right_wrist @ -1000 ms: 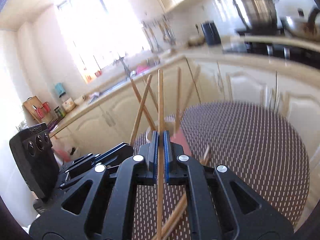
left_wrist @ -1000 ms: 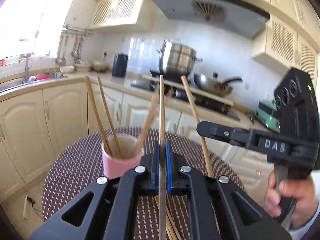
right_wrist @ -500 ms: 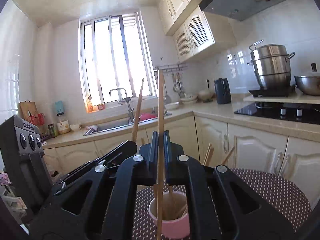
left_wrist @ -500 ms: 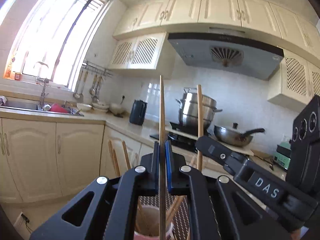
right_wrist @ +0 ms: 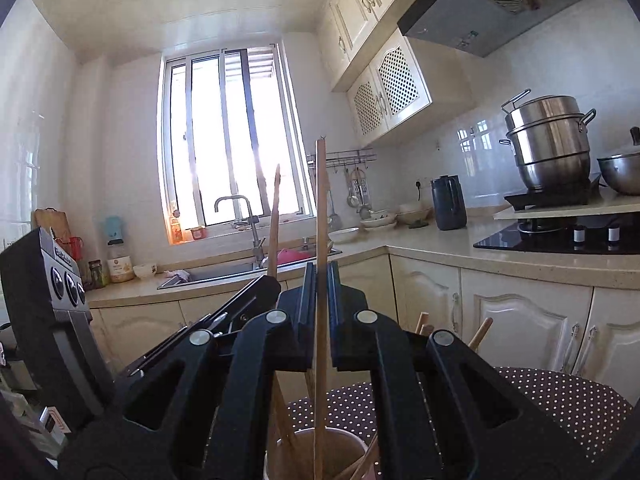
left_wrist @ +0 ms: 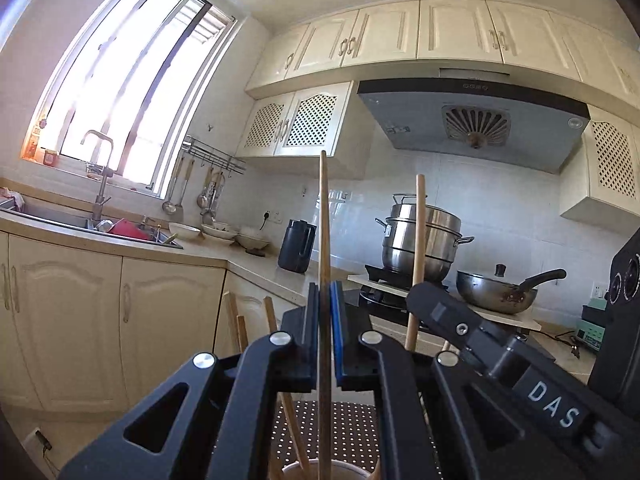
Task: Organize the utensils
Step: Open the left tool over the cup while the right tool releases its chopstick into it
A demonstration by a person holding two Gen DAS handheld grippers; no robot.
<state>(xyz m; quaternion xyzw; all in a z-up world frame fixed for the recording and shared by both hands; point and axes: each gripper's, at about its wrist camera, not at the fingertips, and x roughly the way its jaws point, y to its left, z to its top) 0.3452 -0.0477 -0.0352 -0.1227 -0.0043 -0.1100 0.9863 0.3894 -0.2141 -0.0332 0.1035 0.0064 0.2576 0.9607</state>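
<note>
Left tongs (left_wrist: 325, 344) squeezed tight on one wooden chopstick (left_wrist: 324, 240), standing straight up. Right tongs (right_wrist: 320, 320) squeezed tight on a second chopstick (right_wrist: 320, 220), upright too. Both low ends dipping down to the pink cup (right_wrist: 340, 440) right under the tongs, more chopsticks (right_wrist: 480, 330) leaning inside. Cup sitting on the dotted bench (right_wrist: 560, 396). Farther back, a sink (right_wrist: 224, 272), black kettle (right_wrist: 448, 204) and steel steamer pot (right_wrist: 548, 140).
</note>
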